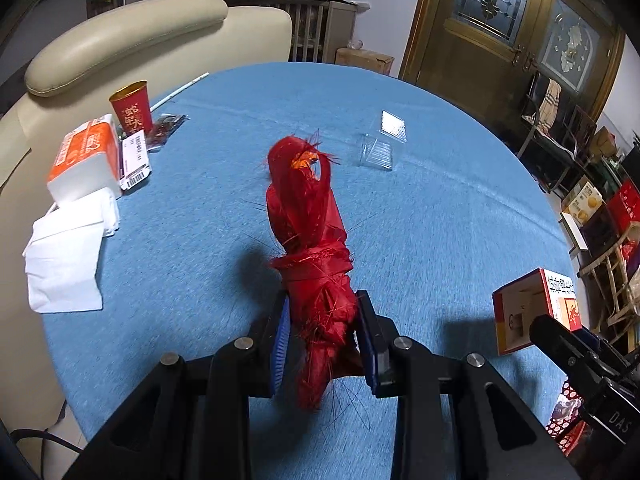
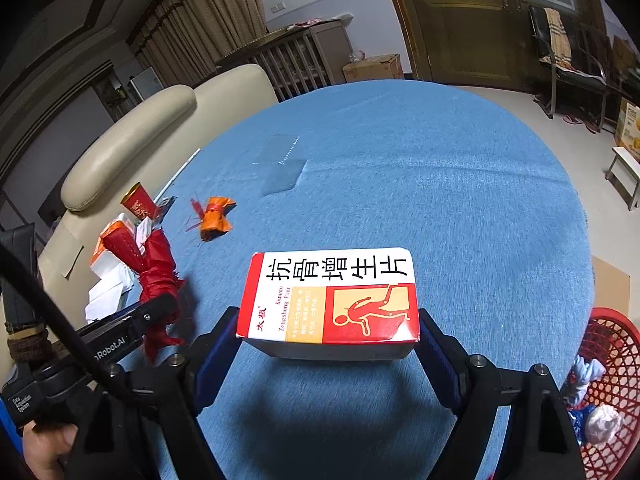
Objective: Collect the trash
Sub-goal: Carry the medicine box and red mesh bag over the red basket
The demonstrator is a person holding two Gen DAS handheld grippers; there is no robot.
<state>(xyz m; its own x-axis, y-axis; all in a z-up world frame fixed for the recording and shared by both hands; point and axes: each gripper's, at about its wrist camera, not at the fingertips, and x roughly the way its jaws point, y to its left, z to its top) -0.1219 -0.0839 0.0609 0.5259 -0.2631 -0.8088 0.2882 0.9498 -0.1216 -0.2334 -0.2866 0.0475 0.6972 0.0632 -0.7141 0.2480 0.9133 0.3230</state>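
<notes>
Left gripper clamped on frayed red ribbon bundle, lifted above round blue-clothed table. Right gripper clamped on red-and-white cardboard medicine box, above same table, beside red plastic mesh basket.

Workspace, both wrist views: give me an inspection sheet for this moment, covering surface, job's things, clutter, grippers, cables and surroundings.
Surface: round table under a blue cloth.
Job's things: red ribbon bundle and red-and-white medicine box, both held above the cloth; orange ribbon bundle lying on it; red mesh basket beside the table, already holding wrappers.
Clutter: red paper cup, tissue pack, loose white tissues, clear plastic box.
Grippers: left gripper shut on the red ribbon bundle; right gripper shut on the medicine box.
Cables: black cable across the left gripper.
Surroundings: cream sofa, wooden door, cardboard boxes on the floor.
</notes>
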